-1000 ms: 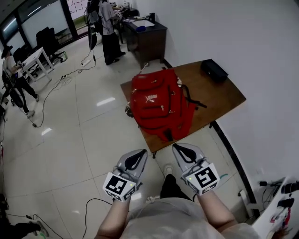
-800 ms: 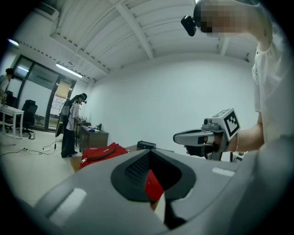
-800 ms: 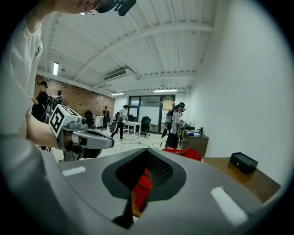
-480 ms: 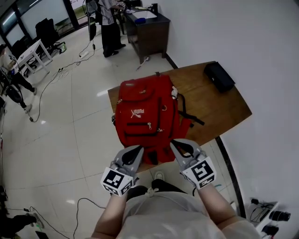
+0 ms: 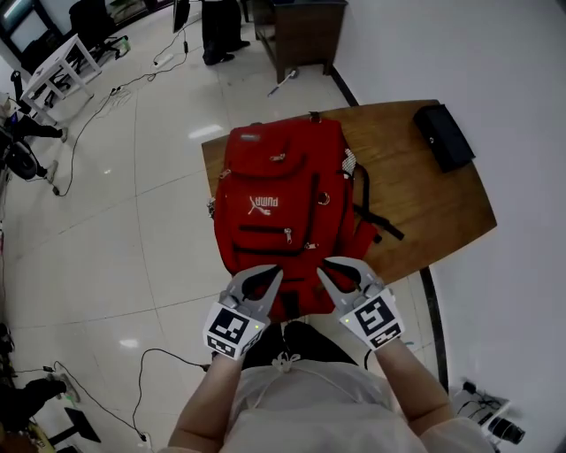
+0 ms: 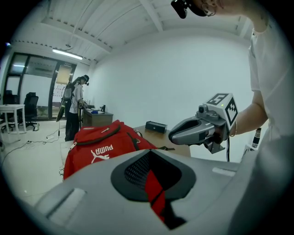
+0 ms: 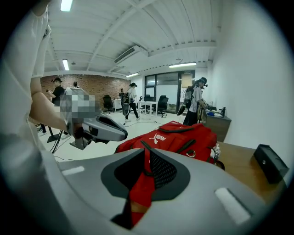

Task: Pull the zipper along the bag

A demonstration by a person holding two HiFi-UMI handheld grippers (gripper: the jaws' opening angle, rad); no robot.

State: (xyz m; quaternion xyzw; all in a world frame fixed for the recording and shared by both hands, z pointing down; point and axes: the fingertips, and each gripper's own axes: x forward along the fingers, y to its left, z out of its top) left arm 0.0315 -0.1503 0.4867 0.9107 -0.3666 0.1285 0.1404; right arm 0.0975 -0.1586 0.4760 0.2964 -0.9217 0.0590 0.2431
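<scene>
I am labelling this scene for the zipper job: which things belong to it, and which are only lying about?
Job: red backpack; its zipper pull; left gripper; right gripper, jaws opening, nothing between them.

Lying about: black case on the wooden table; dark desk; standing person.

White short-sleeved shirt, plain and loose, with wide sleeve openings. Dark trousers showing just below the hem. White cord knotted at the waist. Thin pale band round the right wrist, perhaps a bracelet; too small to tell.
</scene>
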